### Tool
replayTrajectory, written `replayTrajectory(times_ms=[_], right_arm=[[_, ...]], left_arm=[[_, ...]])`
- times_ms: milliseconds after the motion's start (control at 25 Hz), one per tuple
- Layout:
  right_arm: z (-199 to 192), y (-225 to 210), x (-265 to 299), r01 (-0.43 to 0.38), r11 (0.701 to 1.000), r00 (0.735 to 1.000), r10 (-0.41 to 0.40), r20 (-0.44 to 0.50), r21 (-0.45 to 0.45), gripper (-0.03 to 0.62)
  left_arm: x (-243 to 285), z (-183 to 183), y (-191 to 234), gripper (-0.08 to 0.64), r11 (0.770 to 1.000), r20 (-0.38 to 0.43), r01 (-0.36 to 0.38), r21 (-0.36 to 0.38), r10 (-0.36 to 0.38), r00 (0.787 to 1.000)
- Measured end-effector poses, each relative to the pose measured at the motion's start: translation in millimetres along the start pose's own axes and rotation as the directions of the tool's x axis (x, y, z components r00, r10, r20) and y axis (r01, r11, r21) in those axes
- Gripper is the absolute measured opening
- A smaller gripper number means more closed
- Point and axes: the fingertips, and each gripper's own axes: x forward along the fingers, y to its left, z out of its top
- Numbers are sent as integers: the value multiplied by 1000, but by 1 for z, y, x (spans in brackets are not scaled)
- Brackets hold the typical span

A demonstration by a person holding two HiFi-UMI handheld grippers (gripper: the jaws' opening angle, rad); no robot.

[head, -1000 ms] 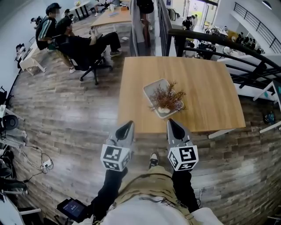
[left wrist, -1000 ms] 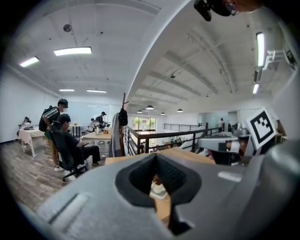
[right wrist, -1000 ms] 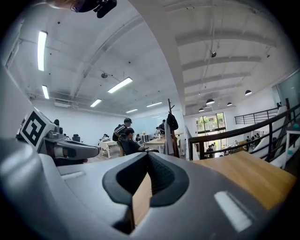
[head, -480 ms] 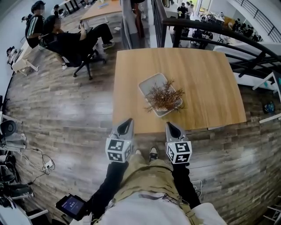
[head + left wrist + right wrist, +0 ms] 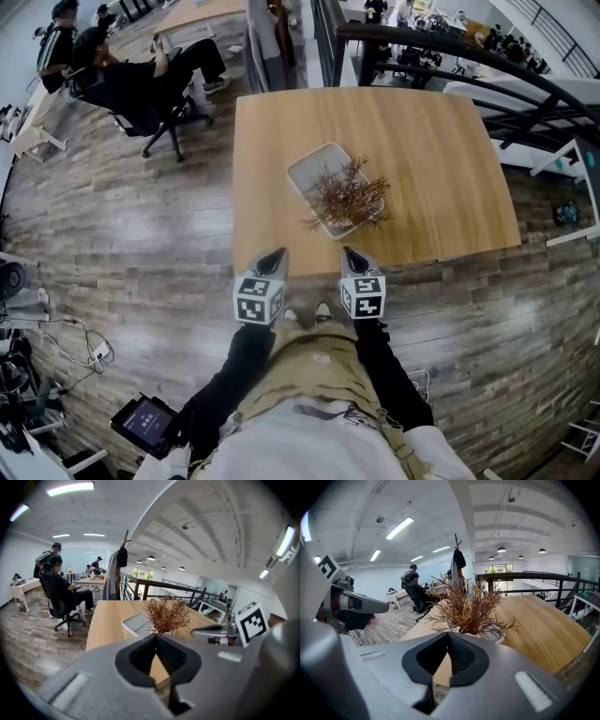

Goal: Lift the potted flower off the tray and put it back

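1. Seated person (image 5: 117, 80), off the table's (image 5: 431, 141) far left corner, on a black office chair (image 5: 159, 122) on the wood floor.
2. Your left gripper (image 5: 277, 254), just off the table's near edge, left of centre, tip pointing toward the table. Jaws pressed together, with nothing between them.
3. Tray (image 5: 306, 171), pale grey and rectangular. It lies near the middle of the table, set at an angle to the table's edges.
4. Potted flower (image 5: 346, 193), standing on the end of the tray that is closer to the table's near edge. It has dry reddish-brown stems that spread past the tray's rim. From above the stems cover the pot. In your right gripper view it looks like a white bowl-shaped pot, though only its rim shows.
5. Your right gripper (image 5: 350, 253), just off the table's near edge, beside the left one and apart from it. Its tip points toward the flower. Jaws closed tip to tip, holding nothing.
6. Dark railing (image 5: 525, 98), running past the table's far right corner.
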Motion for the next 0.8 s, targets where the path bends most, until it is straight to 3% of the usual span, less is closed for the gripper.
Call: replayTrajectory(times_ms=[200,520,640,800], right_arm=[[-17,-14,40,11,1000,999,-11,-46,-3,6],[-51,-40,86,28,999,997,-29,-71,-16,40],[-60,-52,111,31,999,997,-32,-72,-7,120],[-72,-69,141,73,997,995,-71,-76,33,316]], left_arm=[[17,2,7,2,1000,1,6,22,-6,1000],[71,-33,11,2,999,-33,25,23,-25,999],[89,-37,23,2,1000,-18,21,24,-20,1000],[107,-43,38,2,999,-7,15,42,-15,1000]])
